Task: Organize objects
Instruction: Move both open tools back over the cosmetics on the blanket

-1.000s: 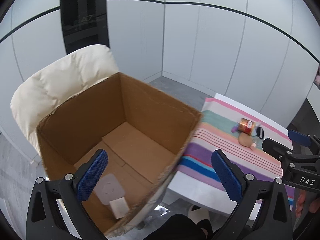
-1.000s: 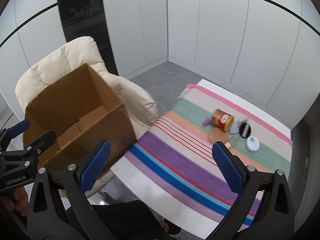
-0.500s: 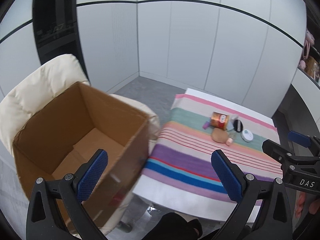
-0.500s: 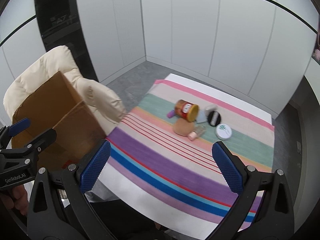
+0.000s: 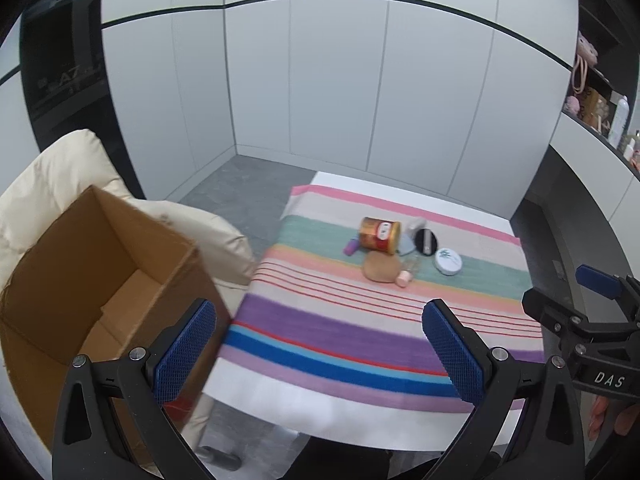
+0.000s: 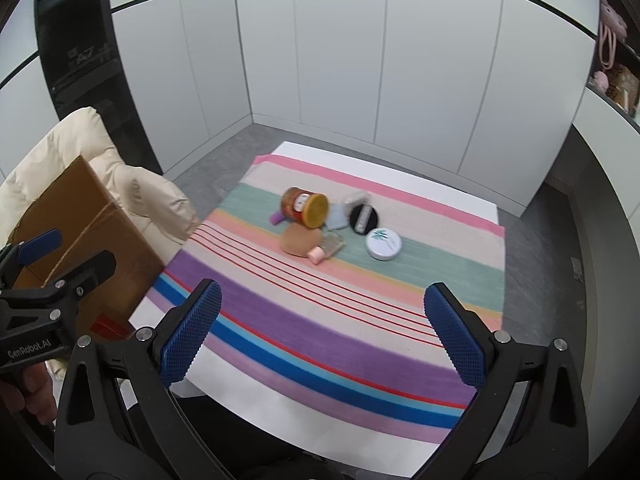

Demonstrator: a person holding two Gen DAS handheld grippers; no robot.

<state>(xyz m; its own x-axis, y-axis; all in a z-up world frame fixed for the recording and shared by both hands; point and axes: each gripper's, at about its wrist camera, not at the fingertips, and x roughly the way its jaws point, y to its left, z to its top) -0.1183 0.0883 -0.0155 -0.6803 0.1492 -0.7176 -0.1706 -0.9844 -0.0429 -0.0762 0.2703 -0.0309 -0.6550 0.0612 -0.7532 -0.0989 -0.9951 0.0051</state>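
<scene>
We see a cream padded chair (image 5: 48,184) at the left, and we take it as our landmark. Behind it stands a dark glossy panel (image 5: 60,80) with faint lettering. White wall panels (image 5: 340,92) crossed by a thin dark line run from that panel away to the right of the chair. Grey floor (image 5: 244,188) lies between the chair and those walls. Far right of the chair, a dark shelf (image 5: 600,92) carries pink bags and bottles.

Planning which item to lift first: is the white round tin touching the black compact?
Apart. The right wrist view shows striped cloth between the white round tin and the black compact.
</scene>
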